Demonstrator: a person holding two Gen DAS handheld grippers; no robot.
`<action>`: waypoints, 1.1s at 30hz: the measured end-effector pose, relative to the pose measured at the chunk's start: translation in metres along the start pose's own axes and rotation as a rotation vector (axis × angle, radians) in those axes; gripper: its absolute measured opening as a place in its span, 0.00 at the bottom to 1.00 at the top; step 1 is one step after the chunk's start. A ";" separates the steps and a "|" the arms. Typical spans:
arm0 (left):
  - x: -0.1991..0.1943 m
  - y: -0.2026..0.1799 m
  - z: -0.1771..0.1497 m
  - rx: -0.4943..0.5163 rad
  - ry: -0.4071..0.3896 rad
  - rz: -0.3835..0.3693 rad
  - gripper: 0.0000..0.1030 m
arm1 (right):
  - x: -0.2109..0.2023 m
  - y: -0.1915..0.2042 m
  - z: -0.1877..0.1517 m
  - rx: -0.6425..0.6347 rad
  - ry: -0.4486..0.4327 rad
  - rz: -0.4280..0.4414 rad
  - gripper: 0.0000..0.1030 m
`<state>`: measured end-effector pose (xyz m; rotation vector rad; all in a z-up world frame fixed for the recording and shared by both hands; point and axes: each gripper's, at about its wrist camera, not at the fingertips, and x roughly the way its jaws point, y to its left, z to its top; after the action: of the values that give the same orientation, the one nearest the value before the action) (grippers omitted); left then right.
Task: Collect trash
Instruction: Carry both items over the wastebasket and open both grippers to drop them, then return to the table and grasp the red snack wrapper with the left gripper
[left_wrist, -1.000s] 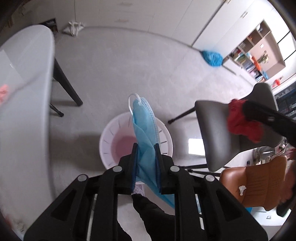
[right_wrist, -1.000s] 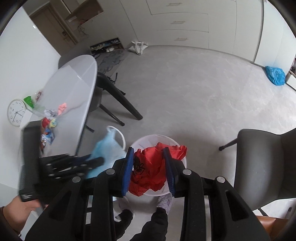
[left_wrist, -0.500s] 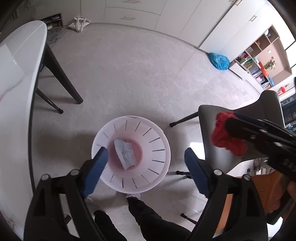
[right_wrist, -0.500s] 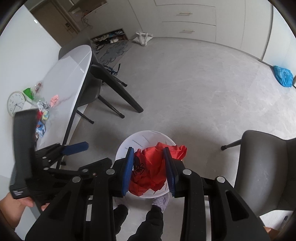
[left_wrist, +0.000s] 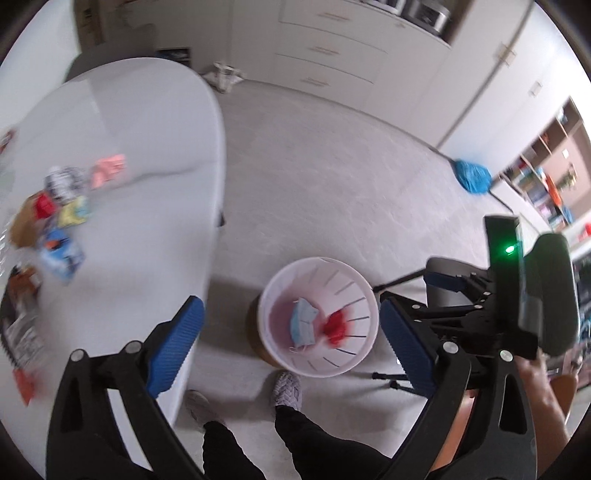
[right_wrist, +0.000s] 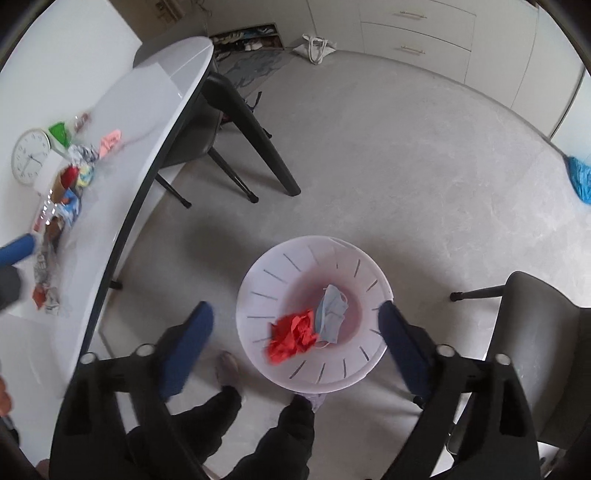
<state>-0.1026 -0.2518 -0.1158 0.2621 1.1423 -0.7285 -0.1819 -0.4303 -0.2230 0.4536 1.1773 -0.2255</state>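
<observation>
We look down into a white slotted wastebasket (right_wrist: 314, 314) standing upright on the grey floor, just beside the table's edge. At its bottom lie a crumpled red wrapper (right_wrist: 293, 338) and a pale blue face mask (right_wrist: 332, 314), folded and touching each other, the mask's ear loops loose. On the white table (left_wrist: 147, 184) more trash waits in a loose cluster (left_wrist: 55, 221): a pink scrap, a yellow packet, a blue packet and red pieces, blurred in our view.
</observation>
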 end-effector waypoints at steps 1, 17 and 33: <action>-0.009 0.009 -0.001 -0.013 -0.011 0.014 0.89 | 0.000 0.004 0.000 -0.001 0.002 -0.003 0.91; -0.109 0.160 -0.061 -0.208 -0.117 0.249 0.93 | -0.073 0.179 0.022 -0.221 -0.164 0.082 0.98; -0.101 0.298 -0.133 -0.127 -0.083 0.314 0.93 | -0.024 0.334 -0.004 -0.476 -0.026 0.166 0.98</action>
<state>-0.0292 0.0818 -0.1310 0.2930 1.0340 -0.3843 -0.0605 -0.1331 -0.1272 0.1259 1.1169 0.1913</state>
